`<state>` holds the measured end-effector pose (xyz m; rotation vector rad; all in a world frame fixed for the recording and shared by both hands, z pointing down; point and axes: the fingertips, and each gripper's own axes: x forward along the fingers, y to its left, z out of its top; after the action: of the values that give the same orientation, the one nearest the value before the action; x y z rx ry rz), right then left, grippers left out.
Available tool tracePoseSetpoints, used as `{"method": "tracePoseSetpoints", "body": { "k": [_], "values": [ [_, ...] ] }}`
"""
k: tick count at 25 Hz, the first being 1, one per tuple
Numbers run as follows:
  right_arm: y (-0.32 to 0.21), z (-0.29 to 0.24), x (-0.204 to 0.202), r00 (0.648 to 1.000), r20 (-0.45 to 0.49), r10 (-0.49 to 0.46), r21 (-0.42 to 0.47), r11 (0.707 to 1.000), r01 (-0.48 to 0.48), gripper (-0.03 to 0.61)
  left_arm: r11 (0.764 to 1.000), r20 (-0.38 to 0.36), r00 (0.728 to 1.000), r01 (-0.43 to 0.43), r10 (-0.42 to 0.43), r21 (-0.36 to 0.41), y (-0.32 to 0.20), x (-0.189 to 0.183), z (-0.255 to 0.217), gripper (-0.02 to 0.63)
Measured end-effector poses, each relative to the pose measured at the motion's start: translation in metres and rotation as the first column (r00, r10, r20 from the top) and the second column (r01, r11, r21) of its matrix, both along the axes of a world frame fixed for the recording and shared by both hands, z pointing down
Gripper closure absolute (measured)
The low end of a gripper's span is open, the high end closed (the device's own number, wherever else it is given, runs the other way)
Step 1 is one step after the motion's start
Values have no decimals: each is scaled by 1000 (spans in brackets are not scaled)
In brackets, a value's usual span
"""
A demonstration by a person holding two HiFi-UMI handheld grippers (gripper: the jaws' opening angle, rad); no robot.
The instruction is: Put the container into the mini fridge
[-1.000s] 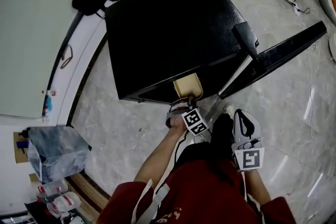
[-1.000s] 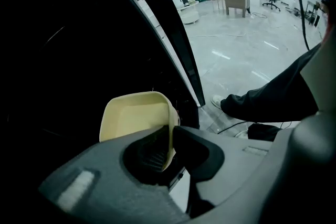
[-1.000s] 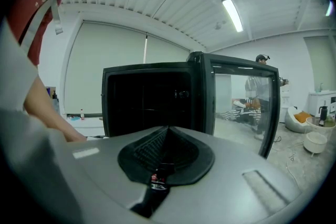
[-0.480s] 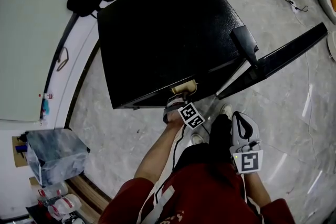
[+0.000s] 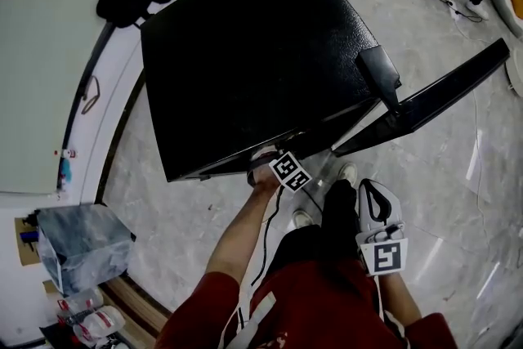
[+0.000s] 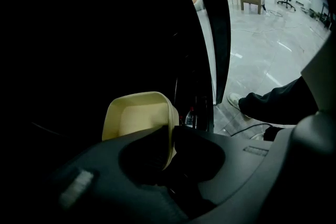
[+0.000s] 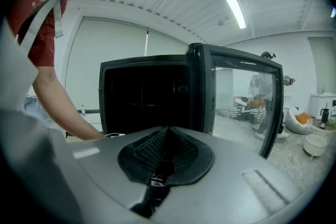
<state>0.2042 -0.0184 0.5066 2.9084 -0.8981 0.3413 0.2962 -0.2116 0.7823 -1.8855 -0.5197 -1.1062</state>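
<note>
Container, cream and round-cornered, hung inside the mini fridge, its wall clamped between the left gripper's jaws, which had just eased slightly.

My left gripper reaches into the mini fridge. The container lies just ahead of it inside the cavity, its near wall between jaws that have just been easing apart. Just right of this tool's tip stands a bottle, with the open door further right. My right gripper hangs outside, the fridge's opening straight ahead of it, the door to its right, my arm to its left.
</note>
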Motion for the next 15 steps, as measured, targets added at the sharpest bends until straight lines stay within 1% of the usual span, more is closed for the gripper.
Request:
{"method": "tracePoseSetpoints", "body": {
  "k": [7,15],
  "values": [
    [0,-1,6,1000,-8,0,-3,1000,0,577,999,-24,999,30,-30,12,-9,28,-1,560],
    [4,1,9,1000,-2,19,-2,1000,-19,577,999,-42,999,15,-13,51,-16,40,2,552]
  ]
}}
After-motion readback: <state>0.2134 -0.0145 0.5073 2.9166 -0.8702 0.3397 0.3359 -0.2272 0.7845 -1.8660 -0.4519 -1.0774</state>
